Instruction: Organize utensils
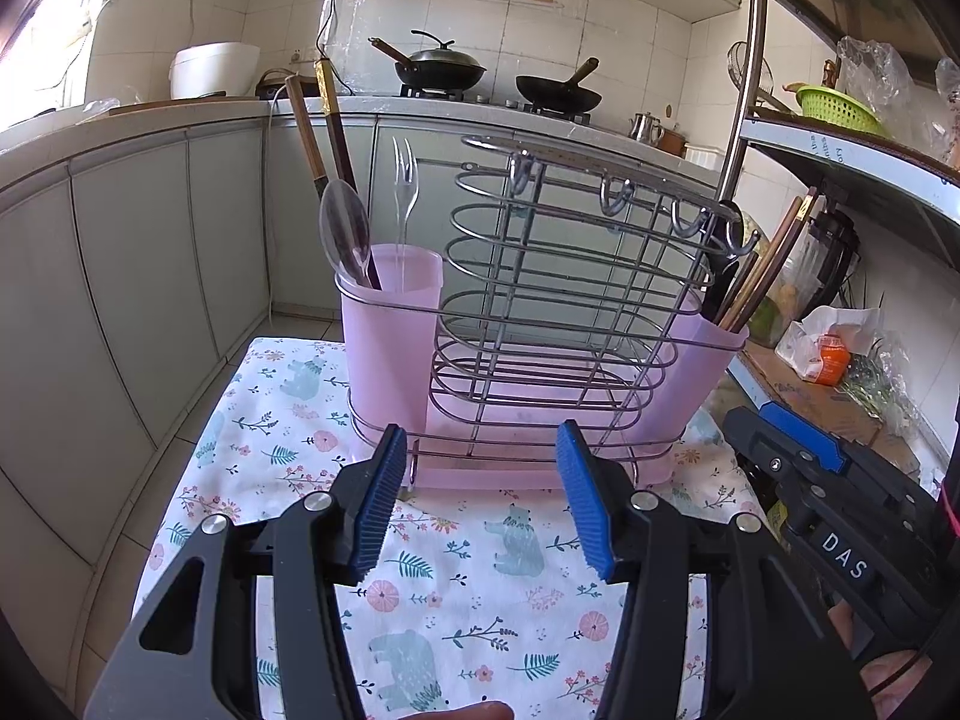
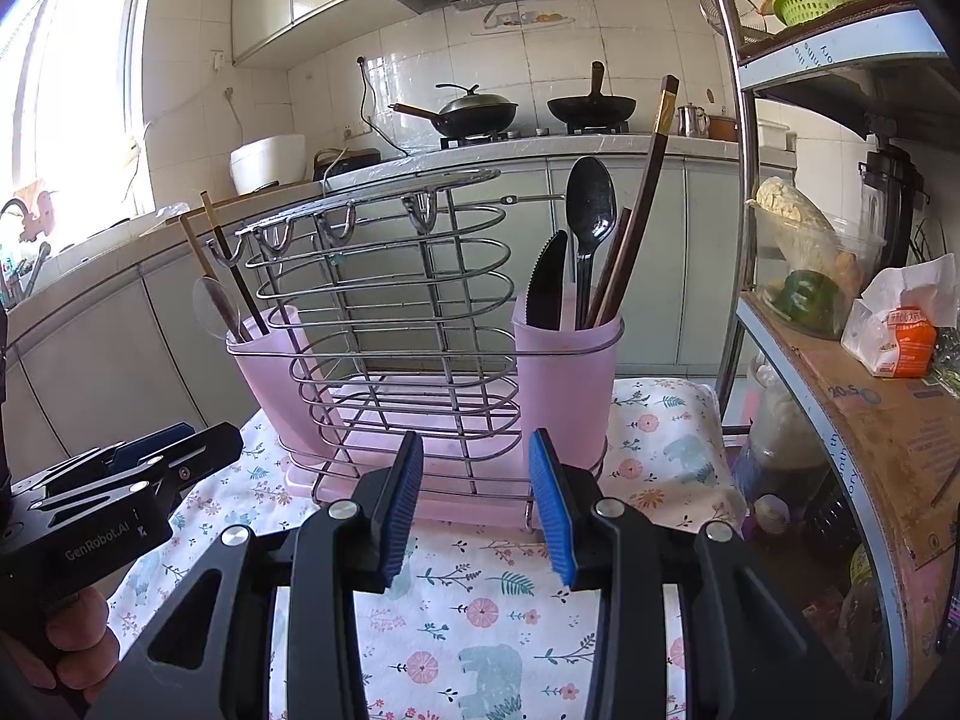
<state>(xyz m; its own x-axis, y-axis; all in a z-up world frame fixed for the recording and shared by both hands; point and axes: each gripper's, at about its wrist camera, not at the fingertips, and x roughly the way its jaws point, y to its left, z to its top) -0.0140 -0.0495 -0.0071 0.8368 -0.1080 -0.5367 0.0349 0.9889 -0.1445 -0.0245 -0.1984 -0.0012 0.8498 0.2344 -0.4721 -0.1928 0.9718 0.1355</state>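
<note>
Both grippers, L [image 1: 477, 501] & R [image 2: 474, 507], hang w/ jaws apart & empty before the wire rack [image 2: 384, 324], utensils already upright in its pink cups [image 2: 567, 384], probably sorted by type.

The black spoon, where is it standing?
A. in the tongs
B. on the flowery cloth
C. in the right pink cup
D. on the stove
C: the black spoon stands in the right pink cup beside a black knife and chopsticks.
</note>
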